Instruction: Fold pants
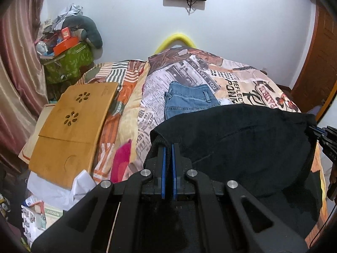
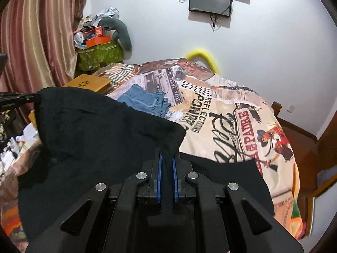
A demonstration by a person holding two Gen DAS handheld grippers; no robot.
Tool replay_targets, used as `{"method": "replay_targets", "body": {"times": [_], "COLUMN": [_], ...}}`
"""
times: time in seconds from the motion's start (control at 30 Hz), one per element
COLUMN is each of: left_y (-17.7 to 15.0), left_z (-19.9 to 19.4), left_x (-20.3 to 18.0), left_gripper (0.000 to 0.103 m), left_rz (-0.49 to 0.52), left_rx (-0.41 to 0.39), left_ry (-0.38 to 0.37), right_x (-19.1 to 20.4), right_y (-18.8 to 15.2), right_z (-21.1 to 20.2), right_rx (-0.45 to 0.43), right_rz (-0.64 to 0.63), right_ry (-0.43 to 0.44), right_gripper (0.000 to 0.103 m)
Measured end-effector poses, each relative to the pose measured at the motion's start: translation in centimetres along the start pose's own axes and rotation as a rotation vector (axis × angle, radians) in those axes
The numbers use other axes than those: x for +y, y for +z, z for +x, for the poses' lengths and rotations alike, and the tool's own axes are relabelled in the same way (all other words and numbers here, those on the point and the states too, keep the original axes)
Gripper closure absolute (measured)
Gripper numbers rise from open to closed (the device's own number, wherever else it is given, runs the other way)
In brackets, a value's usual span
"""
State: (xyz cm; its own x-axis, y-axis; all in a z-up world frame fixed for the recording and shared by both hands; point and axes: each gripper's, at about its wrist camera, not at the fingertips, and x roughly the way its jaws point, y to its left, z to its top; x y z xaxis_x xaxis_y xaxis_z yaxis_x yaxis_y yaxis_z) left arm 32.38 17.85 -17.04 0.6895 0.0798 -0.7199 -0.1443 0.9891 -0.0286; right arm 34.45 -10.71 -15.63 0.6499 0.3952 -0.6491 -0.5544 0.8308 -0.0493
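Now | 1 black pants (image 1: 242, 145) | 1 folded jeans (image 1: 189, 99) | left gripper (image 1: 168, 147) + right gripper (image 2: 166, 157) jaws clamped on pants edge

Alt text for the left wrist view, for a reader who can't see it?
The left gripper is shut on one edge of black pants, lifted over a bed; the right gripper pinches the other edge. Folded jeans lie beyond.

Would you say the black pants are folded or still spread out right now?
Spread, not yet folded: the black pants hang as one wide sheet, stretched between the left gripper and right gripper, each shut on an edge.
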Motion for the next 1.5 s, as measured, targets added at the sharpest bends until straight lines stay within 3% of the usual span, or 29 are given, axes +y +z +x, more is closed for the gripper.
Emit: {"method": "replay_targets", "body": {"times": [0.4,0.53,0.93,1.13,1.23,1.27,1.33,1.5], "left_y": [-6.9,-9.4,-16.3,-17.2,-16.8,-16.6,-16.0,-14.4], "left_z": [-4.7,-5.6,-4.9,-3.7,-3.6,-3.5,-3.4,-3.6], "left_x": [0.8,1.7,2.7,1.1,0.4,0.1,-0.7,-2.7], "left_gripper": [0.101,0.102,0.102,0.102,0.1,0.097,0.088,0.04], "left_rz": [0.0,-0.011,-0.067,-0.036,-0.024,-0.018,0.002,0.048], "left_rx": [0.016,0.021,0.157,0.204,0.205,0.206,0.208,0.171], "left_ry": [0.056,0.088,0.056,0.051,0.036,0.035,0.037,0.047], "right_x": [4.3,5.8,8.2,8.0,7.2,7.0,6.1,3.0], "right_y": [-5.9,-8.6,-15.3,-15.8,-15.8,-15.8,-15.7,-14.9], "right_z": [-6.1,-6.6,-5.5,-6.9,-7.8,-8.2,-9.0,-10.4], "right_rx": [0.031,0.074,0.239,0.255,0.258,0.25,0.233,0.219], "right_rz": [-0.022,-0.029,0.003,-0.013,-0.012,-0.011,-0.003,0.071], "right_ry": [0.037,0.055,0.085,0.067,0.029,0.017,-0.004,-0.042], "right_gripper": [0.096,0.096,0.095,0.085,0.063,0.055,0.053,0.053]}}
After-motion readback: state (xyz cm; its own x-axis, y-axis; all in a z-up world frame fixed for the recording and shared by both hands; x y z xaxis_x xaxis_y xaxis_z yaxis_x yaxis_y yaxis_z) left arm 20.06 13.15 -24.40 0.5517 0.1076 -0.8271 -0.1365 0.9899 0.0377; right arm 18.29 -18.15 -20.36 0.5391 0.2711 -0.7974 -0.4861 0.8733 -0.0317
